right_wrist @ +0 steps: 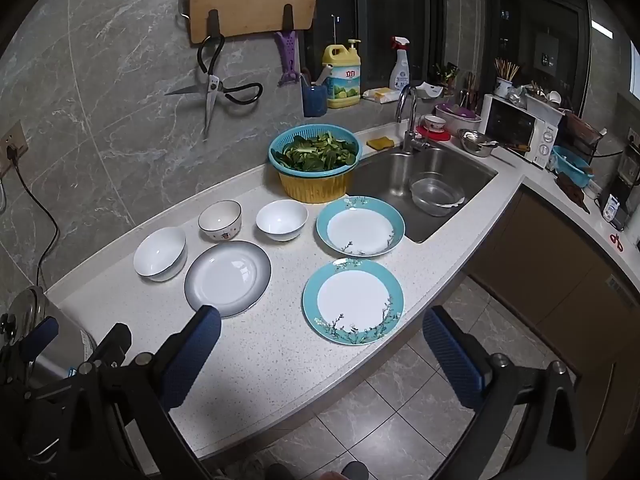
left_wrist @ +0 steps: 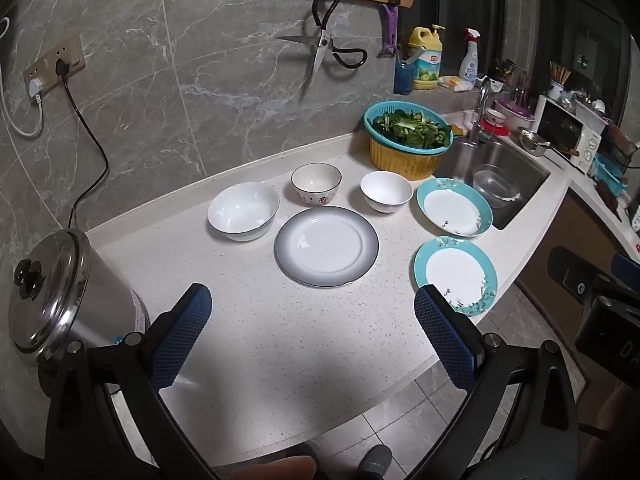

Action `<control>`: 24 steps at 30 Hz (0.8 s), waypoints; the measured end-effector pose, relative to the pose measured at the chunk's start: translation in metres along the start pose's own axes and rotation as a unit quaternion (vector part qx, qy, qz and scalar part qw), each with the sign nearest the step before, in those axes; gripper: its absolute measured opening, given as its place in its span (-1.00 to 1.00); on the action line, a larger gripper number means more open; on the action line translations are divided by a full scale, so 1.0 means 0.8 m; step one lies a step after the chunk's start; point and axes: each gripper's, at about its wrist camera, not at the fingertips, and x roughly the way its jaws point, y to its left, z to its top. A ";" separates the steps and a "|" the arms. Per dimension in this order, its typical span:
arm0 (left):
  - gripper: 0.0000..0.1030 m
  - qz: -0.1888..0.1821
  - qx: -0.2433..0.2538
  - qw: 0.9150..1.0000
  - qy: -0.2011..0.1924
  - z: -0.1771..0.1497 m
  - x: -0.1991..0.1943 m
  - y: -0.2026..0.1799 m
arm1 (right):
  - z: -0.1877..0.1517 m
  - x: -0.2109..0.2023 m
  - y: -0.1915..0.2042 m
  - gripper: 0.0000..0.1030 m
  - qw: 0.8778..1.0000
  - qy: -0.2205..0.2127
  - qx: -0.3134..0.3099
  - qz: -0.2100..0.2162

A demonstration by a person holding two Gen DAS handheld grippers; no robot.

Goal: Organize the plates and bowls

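The left tongs (left_wrist: 312,332) stand wide with nothing between the blue pads, hovering over bare desk (left_wrist: 280,344) near its front edge; the right tongs (right_wrist: 320,352) are equally wide and empty, the left finger over the desk, the right finger past the rim above the tiled floor (right_wrist: 400,412); each set's base is cut off by the frame bottom. In the right view the left tongs' black frame shows only in part at lower left.

Just ahead of the left tongs lies the grey plate (left_wrist: 326,246); behind it a row of three bowls, the big bowl (left_wrist: 243,210), the patterned bowl (left_wrist: 316,183) and the small bowl (left_wrist: 386,191), all apart from one another. To the right, the near teal plate (right_wrist: 353,301) sits close to the desk's front edge; the far teal plate (right_wrist: 360,226) lies beside the sink (right_wrist: 440,168), its rim reaching the sink edge. A clear bowl (right_wrist: 436,194) in the sink is hard to make out.

A steel pot (left_wrist: 52,300) crowds the left corner, partly hidden by the tongs' frame; a basket of greens (right_wrist: 315,164) stands behind the far plate. Open desk lies between the tongs and the plates.
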 end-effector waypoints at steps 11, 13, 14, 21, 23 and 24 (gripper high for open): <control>1.00 -0.001 0.002 1.000 0.003 -0.004 0.003 -0.001 | 0.001 0.002 0.000 1.00 1.000 0.001 -0.002 -0.002; 1.00 -0.001 0.001 1.000 0.003 -0.004 0.004 0.000 | 0.001 0.002 -0.001 1.00 1.000 0.002 -0.002 -0.002; 1.00 0.000 0.001 1.000 0.003 -0.004 0.004 -0.001 | 0.001 0.002 -0.001 1.00 1.000 0.002 -0.002 -0.002; 1.00 0.000 0.003 1.000 0.004 -0.004 0.007 -0.003 | 0.001 0.003 -0.001 1.00 1.000 0.003 -0.001 -0.002; 1.00 0.000 0.003 1.000 0.005 -0.004 0.006 -0.003 | 0.001 0.003 -0.001 1.00 1.000 0.003 -0.002 -0.002; 1.00 0.001 0.003 1.000 0.005 -0.005 0.007 -0.003 | 0.000 0.003 -0.001 1.00 1.000 0.003 -0.002 -0.002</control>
